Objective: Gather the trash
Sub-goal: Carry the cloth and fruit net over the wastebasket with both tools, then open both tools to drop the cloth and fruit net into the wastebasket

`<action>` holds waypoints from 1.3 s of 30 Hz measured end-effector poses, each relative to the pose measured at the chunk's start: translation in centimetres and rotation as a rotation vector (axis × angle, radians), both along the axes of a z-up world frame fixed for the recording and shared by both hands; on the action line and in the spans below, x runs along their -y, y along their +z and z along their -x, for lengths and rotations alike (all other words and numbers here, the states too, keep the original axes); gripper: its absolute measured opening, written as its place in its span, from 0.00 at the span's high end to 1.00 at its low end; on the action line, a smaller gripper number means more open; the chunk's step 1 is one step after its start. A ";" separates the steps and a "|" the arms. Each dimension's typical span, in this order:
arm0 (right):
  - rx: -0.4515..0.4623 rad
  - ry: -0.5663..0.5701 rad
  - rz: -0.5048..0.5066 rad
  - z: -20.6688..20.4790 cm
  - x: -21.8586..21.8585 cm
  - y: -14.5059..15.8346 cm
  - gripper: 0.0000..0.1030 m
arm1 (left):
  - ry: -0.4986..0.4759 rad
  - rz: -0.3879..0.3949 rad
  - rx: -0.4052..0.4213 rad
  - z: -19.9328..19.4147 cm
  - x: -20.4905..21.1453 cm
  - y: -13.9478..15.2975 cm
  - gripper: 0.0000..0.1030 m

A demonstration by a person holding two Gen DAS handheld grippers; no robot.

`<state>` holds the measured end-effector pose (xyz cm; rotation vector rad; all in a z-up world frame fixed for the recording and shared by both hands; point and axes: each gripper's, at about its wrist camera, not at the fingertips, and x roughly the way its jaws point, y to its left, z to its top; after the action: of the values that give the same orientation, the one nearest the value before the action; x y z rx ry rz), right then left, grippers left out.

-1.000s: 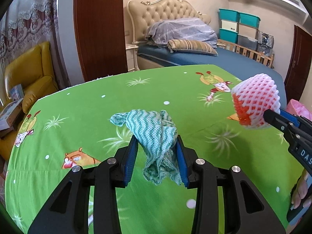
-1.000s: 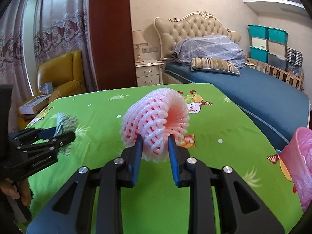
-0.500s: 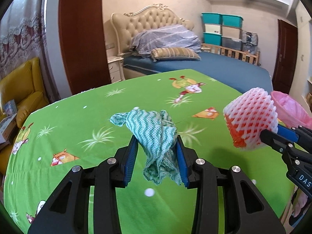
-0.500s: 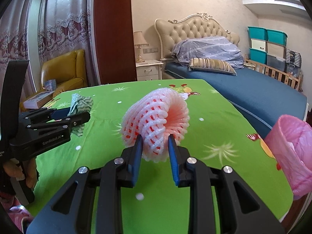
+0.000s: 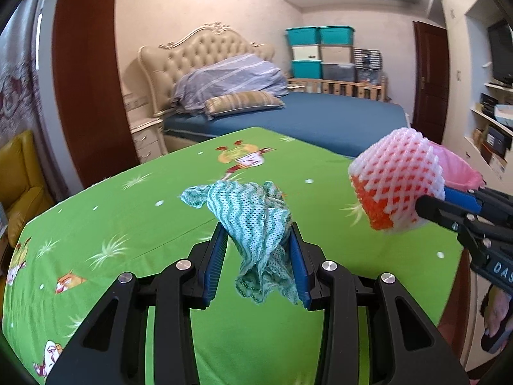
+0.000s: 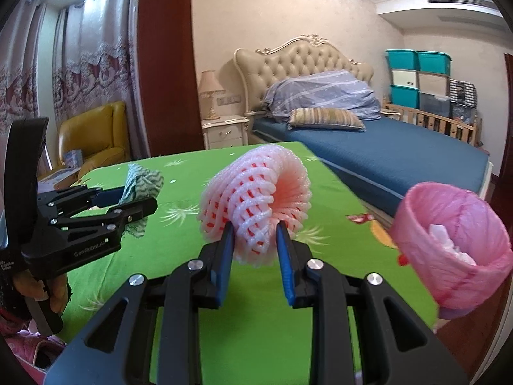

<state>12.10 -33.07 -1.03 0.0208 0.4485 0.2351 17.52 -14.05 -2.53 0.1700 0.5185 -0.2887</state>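
Note:
My left gripper (image 5: 258, 234) is shut on a crumpled teal-and-white mesh cloth (image 5: 256, 218) and holds it above the green table (image 5: 128, 211). The cloth also shows in the right wrist view (image 6: 141, 186). My right gripper (image 6: 253, 231) is shut on a pink-white foam fruit net (image 6: 256, 199), also seen in the left wrist view (image 5: 397, 186). A bin lined with a pink bag (image 6: 455, 250) stands just off the table's right edge, to the right of the net, with white scraps inside. Its rim shows behind the net in the left wrist view (image 5: 458, 173).
The table carries a green cartoon-print cloth (image 6: 179, 256). A bed with a blue sheet (image 6: 384, 150) lies beyond it, a yellow armchair (image 6: 93, 134) at the left, a nightstand (image 6: 224, 131) between. Stacked storage boxes (image 5: 307, 51) stand at the far wall.
Both grippers have swung to the right with their loads. The pink bin has come closer and larger in the right wrist view and now shows behind the net in the left wrist view.

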 end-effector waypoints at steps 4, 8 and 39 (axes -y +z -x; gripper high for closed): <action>0.014 -0.041 -0.008 0.6 2.4 0.4 0.75 | -0.047 -0.004 0.003 0.3 1.9 0.2 0.65; 0.026 -0.088 -0.015 1.4 4.8 0.6 0.75 | -0.105 -0.025 0.019 0.8 4.0 0.7 0.65; 0.048 -0.453 -0.028 1.8 24.7 0.1 0.74 | -0.520 0.047 -0.006 -3.7 25.7 3.6 0.65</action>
<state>10.34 -57.75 -0.95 0.1423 0.3820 -0.2036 21.26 -39.75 1.07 0.2578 0.4670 -0.8074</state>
